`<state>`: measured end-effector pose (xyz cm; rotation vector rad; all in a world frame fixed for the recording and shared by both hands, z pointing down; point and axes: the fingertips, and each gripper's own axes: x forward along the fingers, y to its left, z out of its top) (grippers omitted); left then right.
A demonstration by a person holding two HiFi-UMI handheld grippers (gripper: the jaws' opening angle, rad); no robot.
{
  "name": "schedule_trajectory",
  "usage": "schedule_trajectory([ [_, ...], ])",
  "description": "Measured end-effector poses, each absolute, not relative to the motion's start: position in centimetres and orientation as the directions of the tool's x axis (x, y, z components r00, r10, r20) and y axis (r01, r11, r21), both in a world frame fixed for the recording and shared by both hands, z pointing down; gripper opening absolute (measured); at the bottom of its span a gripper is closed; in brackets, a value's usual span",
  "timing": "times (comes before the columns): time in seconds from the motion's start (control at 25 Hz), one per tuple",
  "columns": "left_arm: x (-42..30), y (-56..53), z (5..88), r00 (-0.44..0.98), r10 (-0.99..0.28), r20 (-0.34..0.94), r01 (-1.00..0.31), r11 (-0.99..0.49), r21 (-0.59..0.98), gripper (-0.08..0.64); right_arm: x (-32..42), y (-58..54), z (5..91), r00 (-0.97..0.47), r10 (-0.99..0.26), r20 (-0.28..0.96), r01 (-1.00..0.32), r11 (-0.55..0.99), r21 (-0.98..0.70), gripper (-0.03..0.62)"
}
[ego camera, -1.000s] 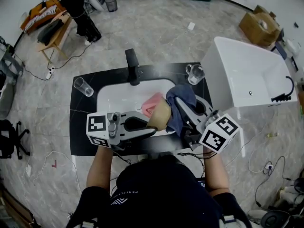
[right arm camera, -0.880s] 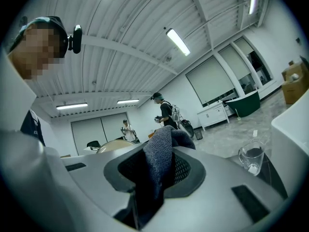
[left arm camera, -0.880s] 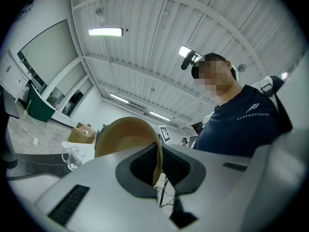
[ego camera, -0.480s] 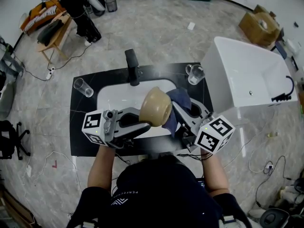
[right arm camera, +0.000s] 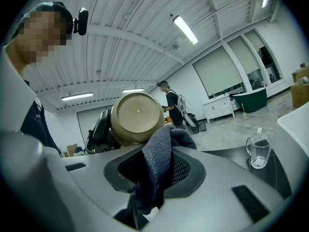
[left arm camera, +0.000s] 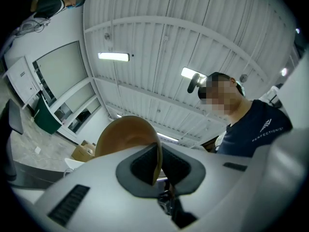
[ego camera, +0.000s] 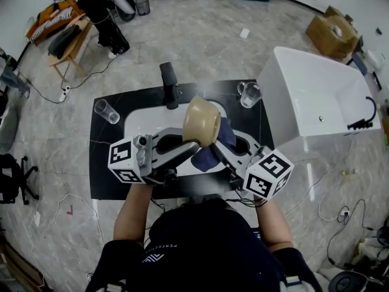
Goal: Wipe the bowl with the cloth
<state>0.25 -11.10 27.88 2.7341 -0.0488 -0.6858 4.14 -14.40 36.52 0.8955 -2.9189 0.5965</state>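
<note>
A tan bowl (ego camera: 202, 121) is held up over the sink, tipped on its side. My left gripper (ego camera: 189, 142) is shut on the bowl's rim. In the left gripper view that thin rim (left arm camera: 157, 161) runs between the two pads. My right gripper (ego camera: 215, 151) is shut on a dark blue cloth (ego camera: 209, 156), just right of the bowl and below it. In the right gripper view the cloth (right arm camera: 161, 153) bunches out of the jaws and overlaps the lower edge of the bowl (right arm camera: 137, 116), whose underside faces the camera. Whether cloth and bowl touch I cannot tell.
A white sink basin (ego camera: 146, 125) is set in a black counter (ego camera: 103, 163), with a black faucet (ego camera: 170, 87) behind it. A glass (ego camera: 107, 111) stands at the left, a glass mug (ego camera: 248, 94) at the right. A white tub (ego camera: 316, 96) stands beyond the counter's right end.
The left gripper has lifted the bowl and tipped it upward, hiding the pink thing in the sink. The right gripper with the cloth has shifted left and lower, under the bowl.
</note>
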Motion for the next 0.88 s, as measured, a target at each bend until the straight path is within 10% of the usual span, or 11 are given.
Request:
schedule_trajectory([
  [0.88, 0.8, -14.2, 30.4, 0.886, -0.371, -0.28, -0.275, -0.904, 0.328, 0.015, 1.6, -11.6, 36.1, -0.895, -0.428, 0.123, -0.441, 0.815, -0.375, 0.103],
])
